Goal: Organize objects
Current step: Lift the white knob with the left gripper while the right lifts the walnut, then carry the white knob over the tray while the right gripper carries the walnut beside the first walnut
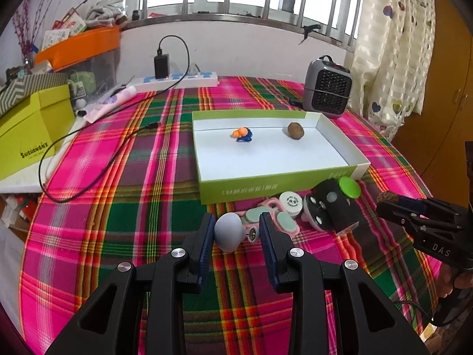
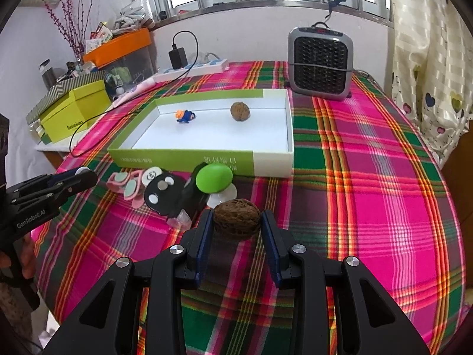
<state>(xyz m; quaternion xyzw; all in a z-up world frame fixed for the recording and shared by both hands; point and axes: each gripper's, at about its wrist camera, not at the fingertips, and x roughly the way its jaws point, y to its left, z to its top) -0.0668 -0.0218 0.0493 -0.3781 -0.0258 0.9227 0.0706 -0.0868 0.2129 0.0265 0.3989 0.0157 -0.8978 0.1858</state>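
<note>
My left gripper is shut on a small grey mushroom-shaped piece, its cap against the left pad and its little base disc against the right. My right gripper is shut on a brown walnut; it also shows at the right edge of the left wrist view, the right gripper. Just beyond lies a pile: a green mushroom-shaped piece, a black part with white dots, pink pieces with mint pads. The shallow green-and-white box holds another walnut and a blue-orange toy.
A grey fan heater stands behind the box at the right. A power strip with charger and a trailing black cable lie at the back left. A yellow-green shoebox and storage bins crowd the left edge; a curtain hangs at the right.
</note>
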